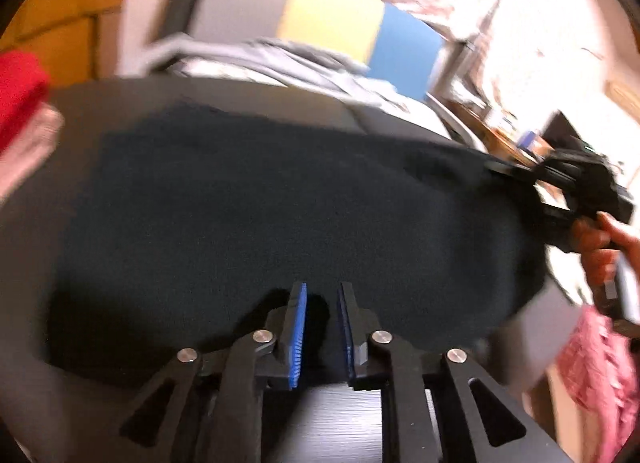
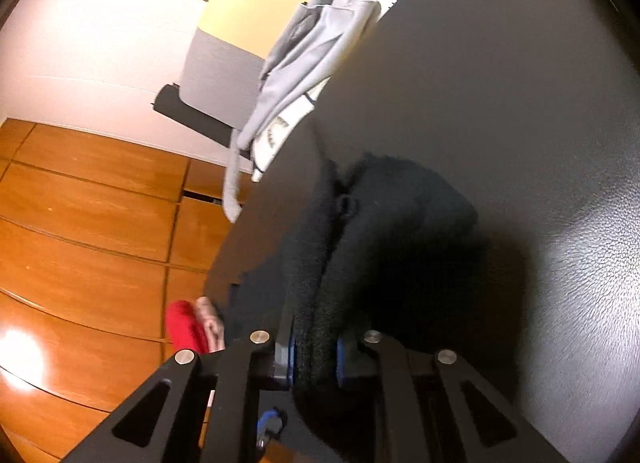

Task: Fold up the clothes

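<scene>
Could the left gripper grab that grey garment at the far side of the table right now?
Probably not as it stands. The left gripper seems shut on the near edge of the dark cloth, and the grey garment lies beyond that whole cloth, at the table's far edge.

We see strong motion blur in the left wrist view, smearing the red cloth point(image 1: 20, 91) at the left edge. A blown-out white window area point(image 1: 540, 23) floods the upper right. In the right wrist view a glare spot point(image 2: 20, 359) burns on the glossy orange wooden floor point(image 2: 88, 203), and the dark knitted garment point(image 2: 400, 223) throws a deep shadow. Both views curve and darken at the rims.
</scene>
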A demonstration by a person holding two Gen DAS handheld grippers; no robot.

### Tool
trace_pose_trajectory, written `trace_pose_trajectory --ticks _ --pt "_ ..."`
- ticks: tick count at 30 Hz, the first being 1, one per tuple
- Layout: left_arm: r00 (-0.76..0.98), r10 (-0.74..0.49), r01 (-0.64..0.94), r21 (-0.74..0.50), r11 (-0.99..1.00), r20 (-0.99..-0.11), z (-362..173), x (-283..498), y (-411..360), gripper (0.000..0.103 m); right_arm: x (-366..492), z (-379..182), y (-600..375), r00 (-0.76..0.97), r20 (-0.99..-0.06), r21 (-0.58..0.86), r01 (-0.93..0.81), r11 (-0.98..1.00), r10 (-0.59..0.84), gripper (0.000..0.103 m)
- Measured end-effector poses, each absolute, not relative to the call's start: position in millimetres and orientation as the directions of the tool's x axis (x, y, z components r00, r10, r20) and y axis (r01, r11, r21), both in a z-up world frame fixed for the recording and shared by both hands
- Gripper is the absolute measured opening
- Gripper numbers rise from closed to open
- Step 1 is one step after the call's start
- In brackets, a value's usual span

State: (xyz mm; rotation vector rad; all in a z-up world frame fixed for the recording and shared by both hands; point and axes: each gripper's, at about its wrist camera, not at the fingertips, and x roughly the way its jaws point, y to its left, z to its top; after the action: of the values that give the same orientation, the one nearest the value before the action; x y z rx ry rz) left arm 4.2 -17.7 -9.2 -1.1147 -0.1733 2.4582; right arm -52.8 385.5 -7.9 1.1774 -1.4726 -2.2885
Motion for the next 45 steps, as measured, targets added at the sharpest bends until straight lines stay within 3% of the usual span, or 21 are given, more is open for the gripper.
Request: trace_pose_trajectory --ticks 4,8,12,16,22,25,28,31,37,42,45 --pt "-0.678 0.294 -0.232 -0.183 -0.955 -0.673 -13.6 -12.4 -77.2 0.041 -60.8 14.4 370.5 -0.656 -0.52 0.837 -0.264 -0.479 -0.547 0.012" --pt "-0.61 0.306 -0.265 -0.176 -0.948 -0.731 -39.2 -33.4 -107.3 0.043 -76.3 39.9 336.0 -0.641 -0.518 0.84 -0.256 -0.479 -0.567 0.013" --pt "-0.627 0.384 -0.285 -0.26 -0.923 -0.678 -50.0 -32.2 -120.4 0.045 -99.0 67.5 285.4 -0.621 -0.526 0.828 -0.218 -0.516 -0.581 0.013" --pt "-0.655 0.412 -0.297 -0.286 -0.911 -0.633 -58.4 -27.5 -124.0 0.047 -120.6 59.2 209.8 -0.561 -0.611 0.755 -0.201 -0.624 -0.559 0.013" --pt "-0.667 0.428 -0.304 -0.302 -0.904 -0.61 -62.8 -21.6 -130.5 0.048 -153.0 46.8 96.4 -0.47 -0.729 0.624 -0.156 -0.765 -0.498 0.013" --pt "-0.667 0.456 -0.3 -0.348 -0.888 -0.589 -64.2 -19.2 -138.6 0.049 -161.4 23.6 42.2 -0.426 -0.822 0.469 -0.131 -0.873 -0.377 0.014" --pt "-0.668 0.48 -0.295 -0.39 -0.872 -0.569 -65.0 -16.5 -144.3 0.049 -158.1 4.4 1.6 -0.394 -0.884 0.306 -0.079 -0.949 -0.253 0.029" --pt "-0.669 0.489 -0.3 -0.399 -0.867 -0.56 -64.2 -14.3 -146.5 0.049 -146.8 8.0 -27.4 -0.378 -0.899 0.226 0.027 -0.974 -0.22 0.031" --pt "-0.649 0.529 -0.292 -0.463 -0.837 -0.547 -63.8 -14.6 -158.2 0.049 -87.3 61.1 0.0 -0.487 -0.751 0.387 0.221 -0.895 -0.445 0.031" --pt "-0.645 0.548 -0.231 -0.548 -0.804 -0.533 -60.7 1.0 -187.0 0.055 -40.5 66.0 91.1 -0.646 -0.594 0.539 0.123 -0.833 -0.48 0.031" --pt "-0.649 0.579 -0.164 -0.653 -0.74 -0.493 -56.0 9.9 -208.3 0.06 -30.2 43.5 122.6 -0.677 -0.605 0.558 0.014 -0.83 -0.418 0.031"
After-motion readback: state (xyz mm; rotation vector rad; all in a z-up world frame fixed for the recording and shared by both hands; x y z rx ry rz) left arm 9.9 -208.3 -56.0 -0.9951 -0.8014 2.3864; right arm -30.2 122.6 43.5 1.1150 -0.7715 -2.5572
